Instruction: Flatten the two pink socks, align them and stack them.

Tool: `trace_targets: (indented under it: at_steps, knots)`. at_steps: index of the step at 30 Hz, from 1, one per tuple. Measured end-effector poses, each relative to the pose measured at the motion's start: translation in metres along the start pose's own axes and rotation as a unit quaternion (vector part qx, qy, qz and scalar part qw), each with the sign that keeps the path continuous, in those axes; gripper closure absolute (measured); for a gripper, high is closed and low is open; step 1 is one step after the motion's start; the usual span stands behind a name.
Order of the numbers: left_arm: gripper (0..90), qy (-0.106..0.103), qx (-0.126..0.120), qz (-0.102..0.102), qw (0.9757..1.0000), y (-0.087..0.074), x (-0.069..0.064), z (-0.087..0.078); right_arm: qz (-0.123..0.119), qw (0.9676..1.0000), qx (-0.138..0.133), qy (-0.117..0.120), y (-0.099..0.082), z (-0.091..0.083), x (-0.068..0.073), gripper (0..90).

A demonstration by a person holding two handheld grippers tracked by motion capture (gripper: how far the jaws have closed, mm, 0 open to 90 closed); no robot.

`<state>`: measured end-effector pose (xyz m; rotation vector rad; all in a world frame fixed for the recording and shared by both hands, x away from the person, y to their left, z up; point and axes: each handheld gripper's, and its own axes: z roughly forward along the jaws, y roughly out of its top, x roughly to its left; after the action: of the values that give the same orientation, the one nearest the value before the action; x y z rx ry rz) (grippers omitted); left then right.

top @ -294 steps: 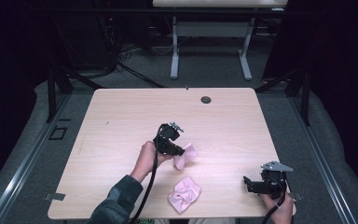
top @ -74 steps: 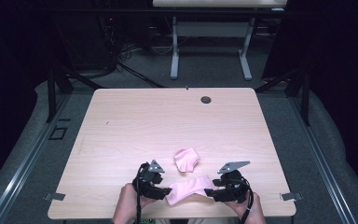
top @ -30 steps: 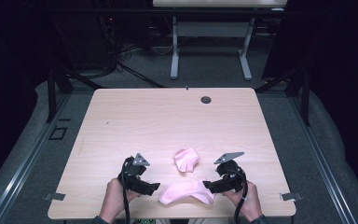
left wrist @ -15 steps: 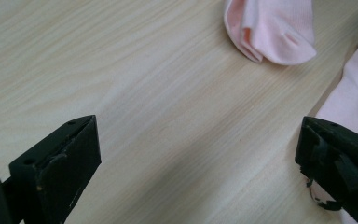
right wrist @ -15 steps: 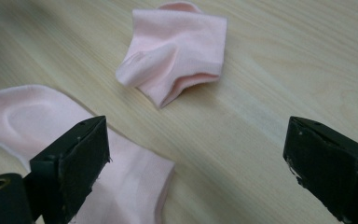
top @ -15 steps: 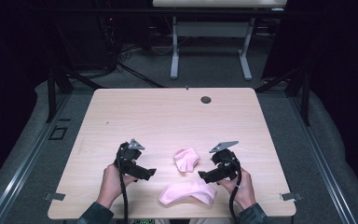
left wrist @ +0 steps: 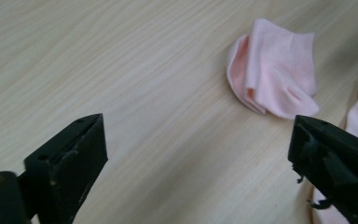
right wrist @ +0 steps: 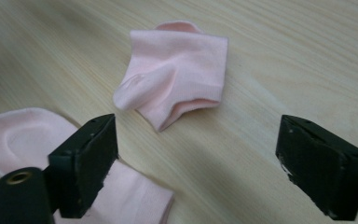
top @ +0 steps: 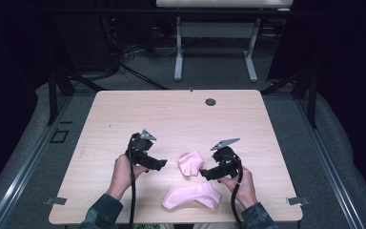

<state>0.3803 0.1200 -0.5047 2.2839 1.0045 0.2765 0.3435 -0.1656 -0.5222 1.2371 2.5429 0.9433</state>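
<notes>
1. Socks, two of them and both pink, lie on the wooden table towards its near edge, right of the middle.
2. The folded sock sits bunched up, farther from the near edge; the flat sock lies stretched out just beside that edge. The two are near each other but apart.
3. The left gripper is held over bare wood, left of the folded sock and clear of it. Its jaws stand wide apart and have just closed a little, with nothing between them. In the left gripper view the folded sock lies ahead on the table, beyond the jaws.
4. The right gripper is just right of the folded sock and above the flat sock's far end. Its jaws are also wide apart, having just narrowed slightly, and they grip nothing. In the right gripper view the folded sock lies ahead between the jaws' lines, and the flat sock runs under one jaw.
5. A dark round grommet sits near the table's far edge.
</notes>
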Motion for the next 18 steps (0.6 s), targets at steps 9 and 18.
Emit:
trace_targets:
  at_steps: [9, 18]
  knots:
    - [32.1, -0.049, 0.027, 0.018, 0.9983, 0.04, 0.0, 0.049, 0.037, 0.9992, 0.012, 0.007, 0.017, 0.022, -0.01, 32.4]
    - [56.7, -0.086, 0.081, 0.045, 0.9919, 0.05, -0.006, 0.086, 0.075, 0.9959, 0.045, 0.025, 0.024, 0.051, -0.02, 53.6]
